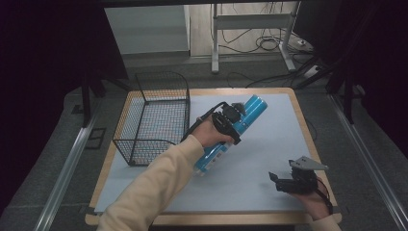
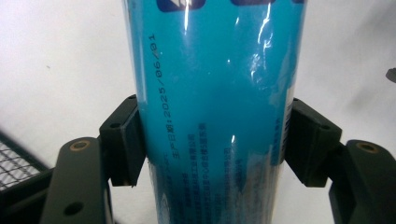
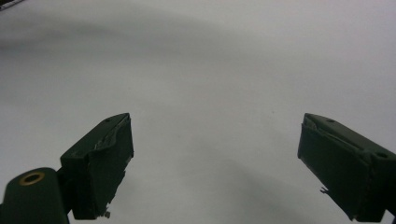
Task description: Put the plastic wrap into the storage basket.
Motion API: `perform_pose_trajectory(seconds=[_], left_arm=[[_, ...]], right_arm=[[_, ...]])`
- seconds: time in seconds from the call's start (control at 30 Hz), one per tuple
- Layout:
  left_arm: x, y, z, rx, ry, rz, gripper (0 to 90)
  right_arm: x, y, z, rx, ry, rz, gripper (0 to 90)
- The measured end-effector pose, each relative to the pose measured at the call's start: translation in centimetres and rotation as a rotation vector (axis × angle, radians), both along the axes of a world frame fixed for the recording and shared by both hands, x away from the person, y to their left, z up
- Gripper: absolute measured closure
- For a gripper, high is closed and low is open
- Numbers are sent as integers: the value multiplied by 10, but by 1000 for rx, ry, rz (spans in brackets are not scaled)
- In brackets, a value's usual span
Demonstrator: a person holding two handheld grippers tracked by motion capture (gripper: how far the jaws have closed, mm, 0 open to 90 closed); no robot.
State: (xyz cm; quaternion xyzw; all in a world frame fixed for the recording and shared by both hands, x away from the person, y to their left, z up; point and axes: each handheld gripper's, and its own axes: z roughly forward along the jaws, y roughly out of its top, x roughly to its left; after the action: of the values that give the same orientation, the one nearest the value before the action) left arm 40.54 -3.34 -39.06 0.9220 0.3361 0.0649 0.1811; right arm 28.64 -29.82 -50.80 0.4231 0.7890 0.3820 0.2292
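A long blue cylinder can [image 1: 254, 107] with printed text lies slantwise over the grey mat [image 1: 269, 144], its far end toward the back right. My left gripper [image 1: 230, 126] is shut on its middle. In the left gripper view both black jaws press the sides of the blue can [image 2: 215, 70], with the left gripper [image 2: 215, 140] straddling it. I cannot tell whether the can rests on the mat or hangs just above it. My right gripper [image 1: 275, 182] stands open near the front right corner; in its own view the right gripper [image 3: 215, 154] has bare mat between its jaws.
A black wire basket [image 1: 144, 144] stands on the left part of the table, close beside the left hand; a corner of the basket [image 2: 14, 163] shows in the left gripper view. The wooden table edge [image 1: 308, 130] runs along the right. Metal frame legs and cables lie beyond the table.
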Motion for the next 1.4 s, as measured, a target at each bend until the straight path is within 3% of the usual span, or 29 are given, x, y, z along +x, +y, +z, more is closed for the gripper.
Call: perform_pose_trajectory(seconds=[0.27, 0.63, 1.1, 1.4], left_arm=[[5, -3, 18, 7, -24, -5, 313], [10, -9, 31, 22, -50, -19, 314], [28, 3, 45, 14, -83, 31, 314], [40, 9, 54, 38, -101, 41, 315]], right_arm=[[0, 0, 0, 4, 0, 1, 106], [0, -1, 0, 8, 3, 4, 106], [1, -1, -1, 13, 9, -1, 105], [2, -2, -2, 12, 18, -3, 105]])
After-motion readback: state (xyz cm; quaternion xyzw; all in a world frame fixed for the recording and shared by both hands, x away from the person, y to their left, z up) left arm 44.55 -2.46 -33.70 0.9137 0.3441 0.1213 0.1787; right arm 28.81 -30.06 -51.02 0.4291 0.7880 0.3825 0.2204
